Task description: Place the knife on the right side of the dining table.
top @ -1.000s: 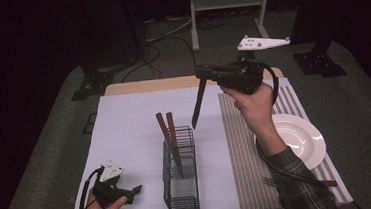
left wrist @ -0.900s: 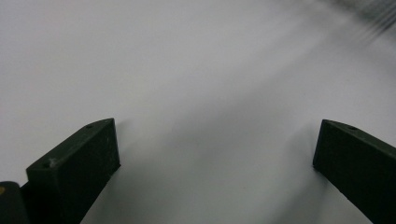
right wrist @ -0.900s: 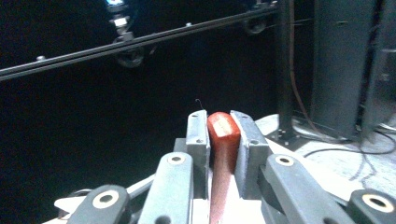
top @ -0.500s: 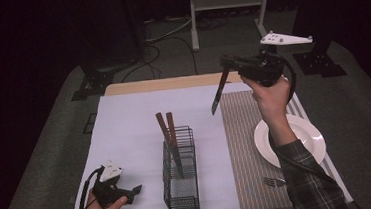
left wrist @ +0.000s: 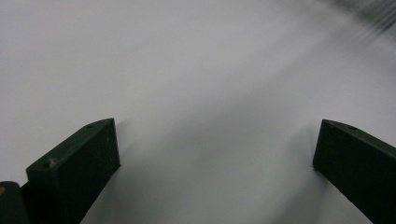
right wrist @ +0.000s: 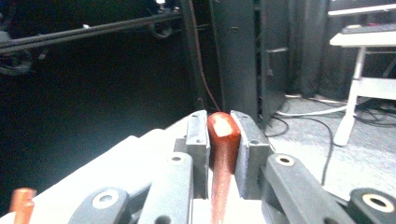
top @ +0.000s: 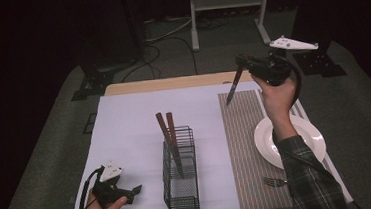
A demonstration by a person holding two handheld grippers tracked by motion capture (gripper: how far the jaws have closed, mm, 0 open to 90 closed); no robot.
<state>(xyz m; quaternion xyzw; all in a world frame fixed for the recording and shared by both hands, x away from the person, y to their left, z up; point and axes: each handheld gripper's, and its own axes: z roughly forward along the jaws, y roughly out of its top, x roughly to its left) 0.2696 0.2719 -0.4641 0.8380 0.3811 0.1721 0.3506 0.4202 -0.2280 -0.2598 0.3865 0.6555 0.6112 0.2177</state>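
My right gripper (top: 244, 63) is raised over the far end of the striped placemat (top: 242, 145), shut on a wooden-handled knife (top: 232, 89) whose dark blade points down and to the left. In the right gripper view the reddish handle (right wrist: 223, 140) sits clamped between the jaws of that gripper (right wrist: 223, 126). At the table's front left my left gripper (top: 132, 191) rests on the white sheet, held in a hand. Seen in the left gripper view, this gripper (left wrist: 215, 149) is open with its jaws wide apart and only white surface between them.
A black wire basket (top: 180, 175) stands near the front middle with two wooden-handled utensils (top: 167, 131) leaning in it. A white plate (top: 306, 140) lies on the placemat under my right forearm, a fork (top: 275, 181) in front of it. A white stand (top: 225, 1) is behind the table.
My right gripper has carried the knife to the right and farther back, from near the basket to over the placemat's far end. The left gripper has stayed put.
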